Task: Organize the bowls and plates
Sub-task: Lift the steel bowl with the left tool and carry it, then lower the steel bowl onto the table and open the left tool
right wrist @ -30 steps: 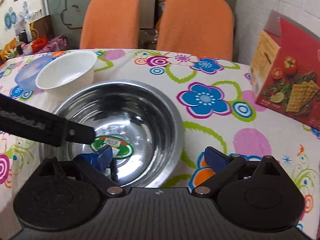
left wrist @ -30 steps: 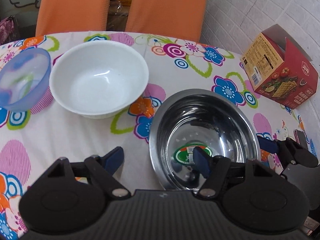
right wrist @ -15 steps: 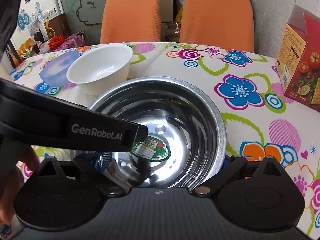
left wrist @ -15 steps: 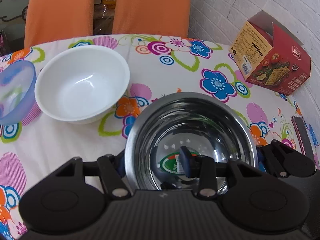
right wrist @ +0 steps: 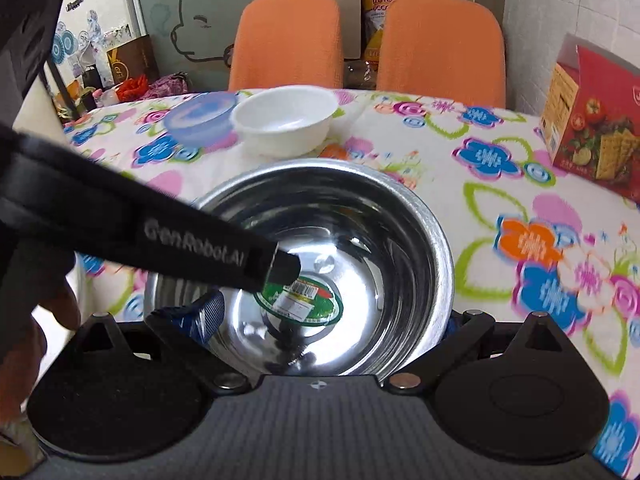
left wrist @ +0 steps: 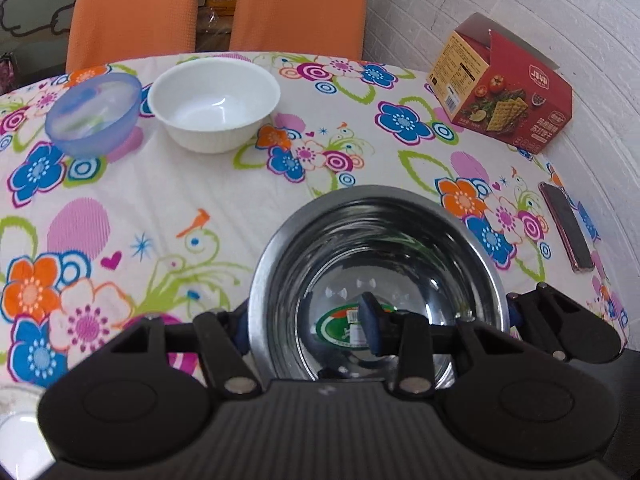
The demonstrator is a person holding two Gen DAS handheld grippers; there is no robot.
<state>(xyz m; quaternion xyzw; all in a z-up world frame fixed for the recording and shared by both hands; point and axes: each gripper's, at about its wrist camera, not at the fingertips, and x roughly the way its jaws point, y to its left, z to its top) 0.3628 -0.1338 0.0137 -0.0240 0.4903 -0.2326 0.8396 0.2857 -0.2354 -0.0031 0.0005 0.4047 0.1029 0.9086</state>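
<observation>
A large steel bowl (left wrist: 400,240) (right wrist: 380,220) with a green sticker inside hangs close under both cameras. My left gripper (left wrist: 304,324) is shut on its left wall, one pad outside the rim and one inside. That inner finger (right wrist: 200,236) shows as a black bar reaching into the bowl. My right gripper (right wrist: 326,320) straddles the right side with its fingers wide apart: the left pad over the inside, the outer finger (left wrist: 514,314) against the rim. A white bowl (left wrist: 216,104) (right wrist: 286,120) and a translucent blue bowl (left wrist: 94,114) (right wrist: 198,118) stand at the far side of the flowered table.
A red cracker box (left wrist: 504,92) (right wrist: 592,132) stands at the far right by the white wall. A phone (left wrist: 566,228) lies near the right edge. Two orange chairs (left wrist: 136,8) stand behind the table. A white dish edge (left wrist: 16,432) shows bottom left. A hand (right wrist: 40,320) holds the left gripper.
My left gripper closed on the steel bowl's wall. Both grippers and the bowl then rose and drew back from the white bowl. The right gripper's finger spacing is unchanged.
</observation>
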